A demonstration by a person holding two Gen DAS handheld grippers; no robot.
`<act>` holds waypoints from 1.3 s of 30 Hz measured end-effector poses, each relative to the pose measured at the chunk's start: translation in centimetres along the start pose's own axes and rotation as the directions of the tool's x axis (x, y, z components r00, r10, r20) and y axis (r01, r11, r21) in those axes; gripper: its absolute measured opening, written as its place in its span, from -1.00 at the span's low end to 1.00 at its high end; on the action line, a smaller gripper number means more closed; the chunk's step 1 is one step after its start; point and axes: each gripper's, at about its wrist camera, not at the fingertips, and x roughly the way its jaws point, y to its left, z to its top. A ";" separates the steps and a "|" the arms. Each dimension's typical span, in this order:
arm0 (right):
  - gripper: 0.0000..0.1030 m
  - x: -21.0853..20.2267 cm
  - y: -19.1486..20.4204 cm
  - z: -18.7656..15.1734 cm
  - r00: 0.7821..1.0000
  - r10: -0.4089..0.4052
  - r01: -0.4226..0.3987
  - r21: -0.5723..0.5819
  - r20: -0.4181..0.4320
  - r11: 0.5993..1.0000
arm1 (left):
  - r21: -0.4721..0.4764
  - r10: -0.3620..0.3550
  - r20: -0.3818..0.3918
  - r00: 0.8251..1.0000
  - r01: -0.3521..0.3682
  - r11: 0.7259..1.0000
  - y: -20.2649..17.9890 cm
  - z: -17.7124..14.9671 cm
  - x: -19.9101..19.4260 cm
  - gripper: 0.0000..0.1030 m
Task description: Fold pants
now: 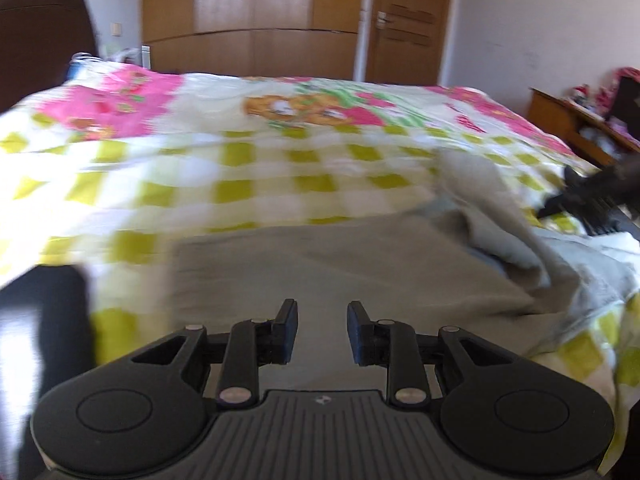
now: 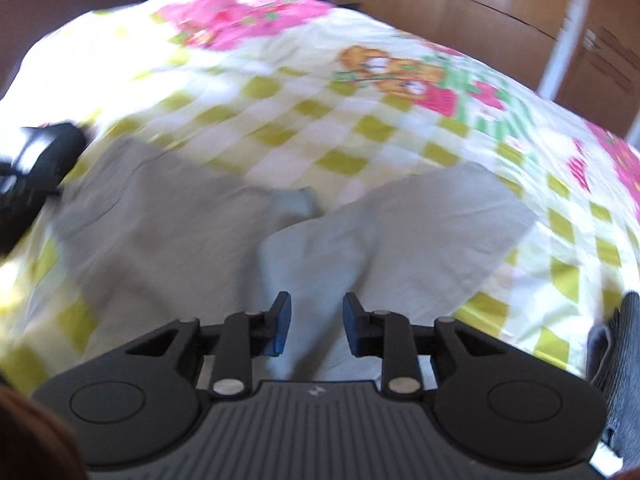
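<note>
- pants (image 1: 360, 264) are lying on the bed (image 1: 240, 168), grey fabric spread flat over the checked cover, bunched up at the right side in the left wrist view.
- left claw (image 1: 322, 330) is hanging over the flat part of the pants, jaws standing apart, nothing between the pads.
- right claw (image 2: 316, 324) is hovering over a pale fold of the pants (image 2: 400, 232), jaws also parted, gripping nothing.
- both views are motion-blurred.
- wooden wardrobe (image 1: 256, 16) is standing behind the bed.
</note>
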 end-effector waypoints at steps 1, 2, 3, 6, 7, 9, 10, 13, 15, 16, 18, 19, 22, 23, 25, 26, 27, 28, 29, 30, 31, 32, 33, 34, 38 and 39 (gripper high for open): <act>-0.45 0.9 -1.8 0.5 0.999 -0.043 0.042 0.061 0.010 0.997 | 0.006 -0.026 -0.012 1.000 0.026 1.000 -1.0 0.2 1.2 -0.24; -0.44 1.7 -3.5 0.9 0.997 -0.072 0.070 0.113 0.014 0.991 | 0.016 -0.056 -0.019 0.998 0.056 0.998 -2.2 0.4 2.3 -0.24; -0.42 2.8 -5.6 1.3 0.995 -0.095 0.091 0.167 0.015 0.982 | 0.033 -0.078 -0.022 0.997 0.078 0.996 -3.2 0.6 3.4 -0.24; -0.40 6.3 -11.0 2.1 0.986 -0.165 0.155 0.281 0.012 0.947 | 0.073 -0.119 -0.040 0.992 0.122 0.990 -5.4 1.3 6.0 -0.24; -0.40 7.7 -12.9 2.3 0.983 -0.185 0.171 0.319 0.012 0.932 | 0.077 -0.135 -0.047 0.990 0.138 0.987 -5.9 1.5 6.7 -0.24; -0.39 9.9 -16.0 2.7 0.980 -0.197 0.176 0.395 0.013 0.902 | 0.083 -0.146 -0.065 0.987 0.151 0.985 -6.6 1.9 8.0 -0.24; -0.39 10.8 -17.3 2.8 0.980 -0.196 0.170 0.434 0.017 0.885 | 0.086 -0.150 -0.072 0.986 0.156 0.984 -6.9 2.0 8.4 -0.24; -0.38 12.7 -20.0 2.5 0.988 -0.152 0.111 0.545 0.029 0.831 | 0.086 -0.156 -0.087 0.984 0.164 0.983 -7.4 2.2 9.3 -0.24; -0.37 13.5 -21.1 2.3 0.990 -0.130 0.074 0.598 0.051 0.798 | 0.096 -0.149 -0.094 0.984 0.158 0.983 -7.8 2.2 9.4 -0.23; -0.35 14.0 -21.4 2.4 0.991 -0.118 0.055 0.614 0.062 0.787 | 0.100 -0.144 -0.099 0.985 0.154 0.983 -7.9 2.2 9.5 -0.23; -0.59 14.6 -21.9 2.7 0.991 -0.110 0.040 0.643 0.070 0.765 | 0.108 -0.132 -0.109 0.985 0.144 0.984 -8.3 2.4 9.7 -0.23; -0.94 14.7 -22.1 2.9 0.992 -0.102 0.030 0.652 0.073 0.758 | 0.113 -0.126 -0.111 0.986 0.138 0.984 -8.5 2.4 9.7 -0.23; -0.95 13.1 -22.6 3.1 0.987 -0.083 -0.034 0.686 0.137 0.727 | 0.133 -0.109 -0.116 0.987 0.124 0.983 -9.0 2.8 9.4 -0.23; -0.95 11.8 -22.7 3.2 0.982 -0.084 -0.055 0.686 0.167 0.725 | 0.142 -0.106 -0.116 0.988 0.122 0.982 -9.2 3.0 9.3 -0.23; -0.96 8.0 -23.3 3.0 0.969 -0.095 -0.092 0.691 0.227 0.717 | 0.159 -0.109 -0.109 0.988 0.125 0.979 -9.8 3.4 8.9 -0.23; -0.96 5.7 -23.6 2.5 0.960 -0.104 -0.111 0.691 0.262 0.714 | 0.168 -0.114 -0.104 0.988 0.131 0.977 -10.2 3.6 8.7 -0.23; -0.96 3.0 -24.0 1.8 0.947 -0.114 -0.132 0.691 0.299 0.711 | 0.180 -0.120 -0.097 0.988 0.136 0.974 -10.6 3.8 8.5 -0.23; -0.96 0.4 -24.5 1.0 0.937 -0.129 -0.143 0.693 0.325 0.707 | 0.191 -0.126 -0.090 0.988 0.141 0.971 -11.1 4.0 8.3 -0.22; -0.96 -2.3 -24.8 0.0 0.928 -0.150 -0.145 0.699 0.342 0.700 | 0.200 -0.137 -0.084 0.987 0.152 0.968 -11.6 4.2 8.1 -0.22; -0.96 -5.0 -25.1 -1.2 0.917 -0.174 -0.144 0.703 0.359 0.696 | 0.206 -0.151 -0.077 0.985 0.164 0.965 -12.2 4.4 7.9 -0.21; -0.96 -7.9 -25.3 -2.6 0.904 -0.203 -0.141 0.710 0.377 0.690 | 0.213 -0.163 -0.070 0.984 0.175 0.961 -12.8 4.5 7.7 -0.20; -0.96 -10.5 -25.3 -4.1 0.893 -0.233 -0.129 0.715 0.384 0.687 | 0.226 -0.176 -0.066 0.982 0.186 0.956 -13.5 4.6 7.6 -0.17; -0.96 -12.7 -25.2 -5.8 0.885 -0.263 -0.111 0.722 0.384 0.683 | 0.243 -0.185 -0.064 0.981 0.195 0.950 -14.2 4.6 7.7 -0.15; -0.96 -14.7 -25.1 -7.5 0.877 -0.297 -0.087 0.734 0.377 0.673 | 0.254 -0.193 -0.065 0.979 0.203 0.946 -14.9 4.4 7.8 -0.13; -0.96 -16.7 -25.6 -15.5 0.885 -0.403 0.039 0.825 0.234 0.564 | 0.292 -0.216 -0.120 0.969 0.243 0.925 -17.8 3.2 9.4 -0.13; -0.96 -16.2 -25.9 -17.1 0.895 -0.400 0.054 0.844 0.196 0.533 | 0.312 -0.209 -0.138 0.968 0.243 0.919 -18.6 2.8 9.8 -0.13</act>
